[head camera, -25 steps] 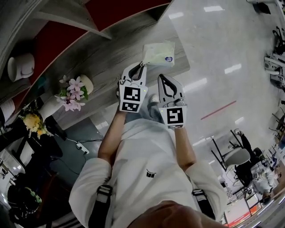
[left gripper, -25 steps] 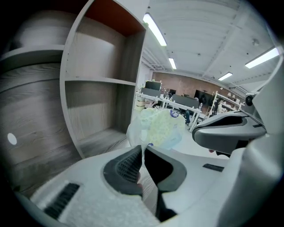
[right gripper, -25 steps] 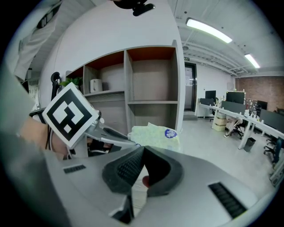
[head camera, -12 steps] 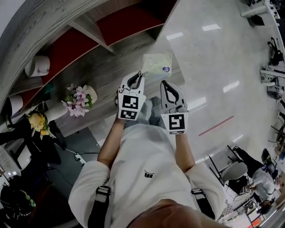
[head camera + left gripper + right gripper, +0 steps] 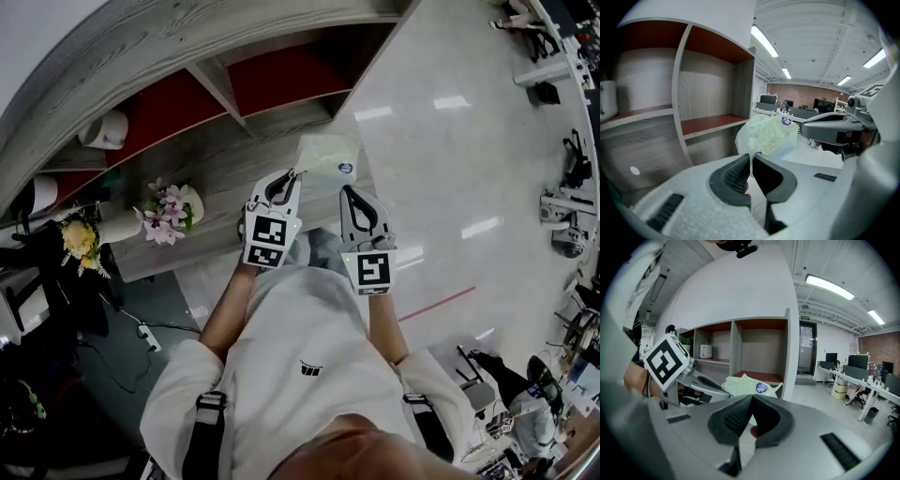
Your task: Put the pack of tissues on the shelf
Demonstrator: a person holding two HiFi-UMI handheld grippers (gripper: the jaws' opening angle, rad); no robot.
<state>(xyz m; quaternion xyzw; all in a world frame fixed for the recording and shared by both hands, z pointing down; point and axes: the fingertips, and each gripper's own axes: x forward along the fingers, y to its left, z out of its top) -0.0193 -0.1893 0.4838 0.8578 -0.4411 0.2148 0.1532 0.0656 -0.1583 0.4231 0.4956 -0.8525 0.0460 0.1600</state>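
Indoor scene, lit from overhead. Ceiling light strips (image 5: 764, 41) burn white in the left gripper view, and another strip (image 5: 829, 287) does the same in the right gripper view.

Head view: the polished floor (image 5: 441, 169) throws back hard white glare patches on the right. The near left corner sinks into murky shadow. Exposure is dull, colours muted.

Strong fisheye throughout. The shelf (image 5: 187, 42) edge bows in an arc, and a black vignette rings both gripper views.

Left gripper (image 5: 751, 157) and right gripper (image 5: 752, 397) bodies, close to their lenses, look soft and out of focus. The pack of tissues (image 5: 771, 133) is fairly sharp, pale and evenly lit. The shelf bays are shadowed inside. The far office is slightly hazy.
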